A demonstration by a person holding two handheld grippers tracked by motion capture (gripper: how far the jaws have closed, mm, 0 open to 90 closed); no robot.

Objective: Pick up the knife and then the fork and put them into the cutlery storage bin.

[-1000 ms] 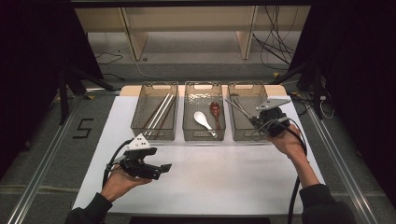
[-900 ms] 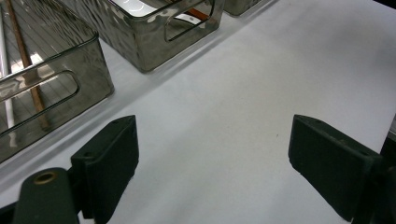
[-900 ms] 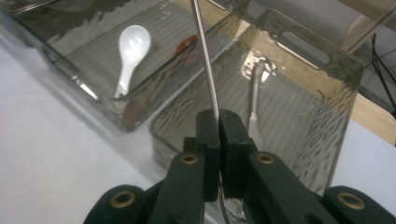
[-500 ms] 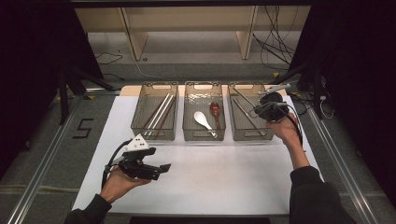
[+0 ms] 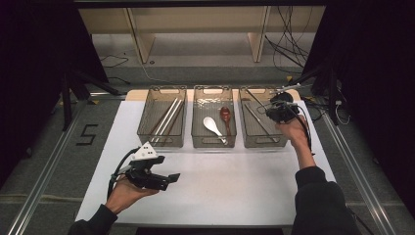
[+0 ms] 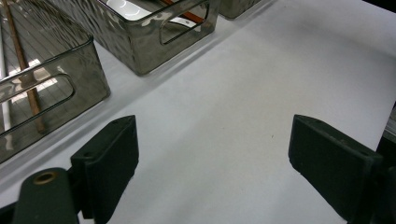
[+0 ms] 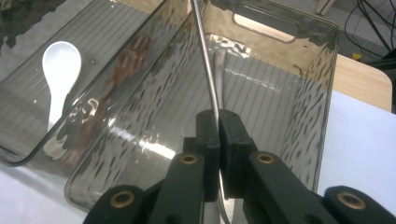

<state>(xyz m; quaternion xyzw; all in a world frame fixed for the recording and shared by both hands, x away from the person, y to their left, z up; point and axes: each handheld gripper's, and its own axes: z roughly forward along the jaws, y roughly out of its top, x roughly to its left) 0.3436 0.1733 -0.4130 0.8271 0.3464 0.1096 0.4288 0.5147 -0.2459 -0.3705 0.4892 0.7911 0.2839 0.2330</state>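
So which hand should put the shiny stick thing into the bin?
The right one, probably. Its tongs are shut on the thin metal utensil above the right bin. The left tongs are open over the white mat.

A white desk (image 5: 235, 196) fills the middle of the high view, with a bare wooden strip at its far edge. At 12 o'clock stands a light wooden shelf unit (image 5: 195, 24) on a grey floor (image 5: 44, 161). Black cables (image 5: 288, 44) tangle at 1 o'clock. Black curtains (image 5: 29, 58) darken 9 and 3 o'clock. A black "5" (image 5: 87, 134) marks the floor at 9 o'clock.
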